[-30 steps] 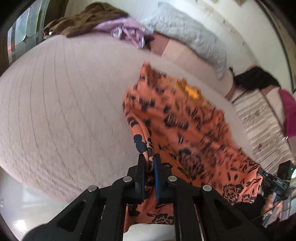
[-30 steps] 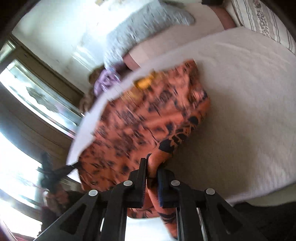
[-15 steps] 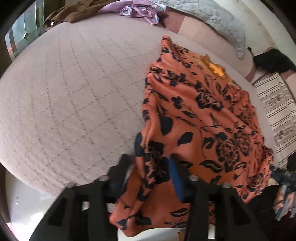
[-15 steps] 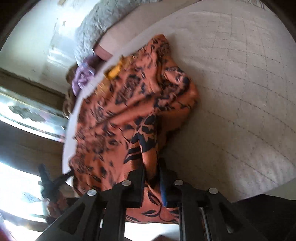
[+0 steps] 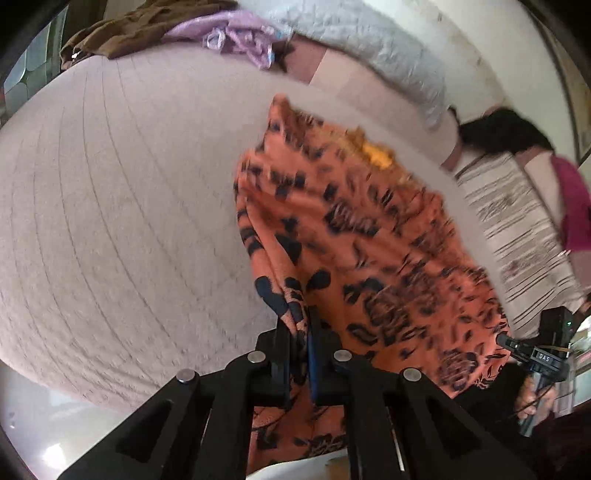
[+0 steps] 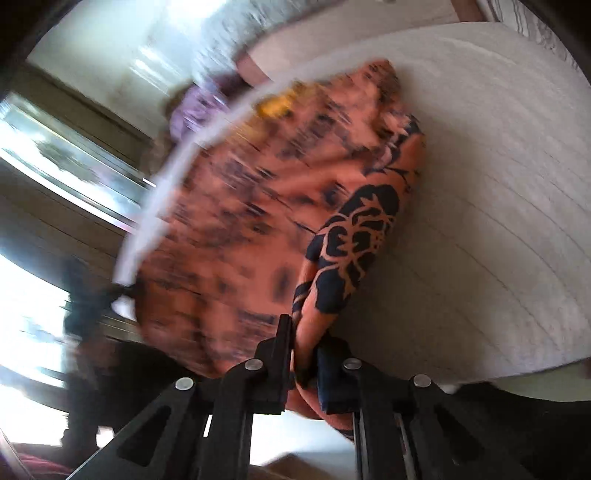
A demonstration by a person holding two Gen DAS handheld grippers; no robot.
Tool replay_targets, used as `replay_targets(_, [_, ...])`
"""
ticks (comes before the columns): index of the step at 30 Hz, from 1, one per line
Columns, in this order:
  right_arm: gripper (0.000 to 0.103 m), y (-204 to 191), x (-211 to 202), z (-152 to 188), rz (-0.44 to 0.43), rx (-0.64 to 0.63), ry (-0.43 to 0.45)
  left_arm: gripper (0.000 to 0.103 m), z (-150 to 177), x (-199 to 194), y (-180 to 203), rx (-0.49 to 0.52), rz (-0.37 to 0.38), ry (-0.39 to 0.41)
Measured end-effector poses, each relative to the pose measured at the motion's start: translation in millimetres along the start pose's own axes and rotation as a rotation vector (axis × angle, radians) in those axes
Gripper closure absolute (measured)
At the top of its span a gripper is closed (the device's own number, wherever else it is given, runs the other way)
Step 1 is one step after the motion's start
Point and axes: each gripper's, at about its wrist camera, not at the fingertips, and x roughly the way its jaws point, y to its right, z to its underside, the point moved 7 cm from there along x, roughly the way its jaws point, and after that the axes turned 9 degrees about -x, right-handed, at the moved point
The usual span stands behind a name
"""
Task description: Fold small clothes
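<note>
An orange garment with a dark floral print [image 5: 362,236] hangs stretched over the near edge of a pale quilted bed [image 5: 110,206]. My left gripper [image 5: 301,325] is shut on its left edge. My right gripper [image 6: 304,343] is shut on the opposite edge of the garment [image 6: 280,206]. A yellow patch [image 5: 376,153] shows at the garment's far end, which rests on the bed. The right gripper also shows at the right edge of the left wrist view [image 5: 532,350]. Both views are blurred by motion.
A brown cloth [image 5: 136,29] and a purple cloth [image 5: 236,37] lie at the far side of the bed. A grey quilted pillow [image 5: 373,51] lies behind. A striped cloth [image 5: 517,229] and a black item [image 5: 506,129] are at the right. A window [image 6: 55,155] is at the left.
Both grippers have lifted and pulled the garment back towards me, stretching it taut. Half a second ago it lay lower, slack on the bed, and the left jaws looked wider apart.
</note>
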Motion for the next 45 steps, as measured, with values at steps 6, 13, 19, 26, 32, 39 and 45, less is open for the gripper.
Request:
replay_targets(6, [0.092,-7.5,-40.3,-81.8,-0.204,0.057,0.218,0.096,-73.5,-24.8,12.5,-0.069,0.086,0.052])
replay_targets(13, [0.092,64.7,-27.7,-196.6,-0.17,0.218,0.446,0.095,-166.6,58.1,24.4,-0.115,-0.009,-0.023])
replay_targets(19, [0.073,91.4,11.8,-176.9,-0.025,0.26,0.222,0.072,-145.9,85.0,18.2,-0.108,-0.029,-0.027])
replay_targets(26, [0.026,40.6,-4.8,-106.2,0.036,0.064,0.158,0.041,-120.0,32.4,-24.4,-0.147,0.019,0.029])
replay_targets(32, [0.025,16.7,-7.6,-44.6,0.04,-0.014,0.085,0.034,-120.6,-1.3,-31.9,-0.089,0.036,0.087])
replay_targets(39, [0.025,19.4,22.8,-23.9,0.079,0.042,0.039,0.026,-125.4,40.7,-12.4,0.127,-0.01,0.08])
replay_targets(45, [0.046,9.3,49.5,-17.4,0.047,0.036,0.026,0.083,-104.0,70.1,-10.2,0.261,-0.03,-0.009])
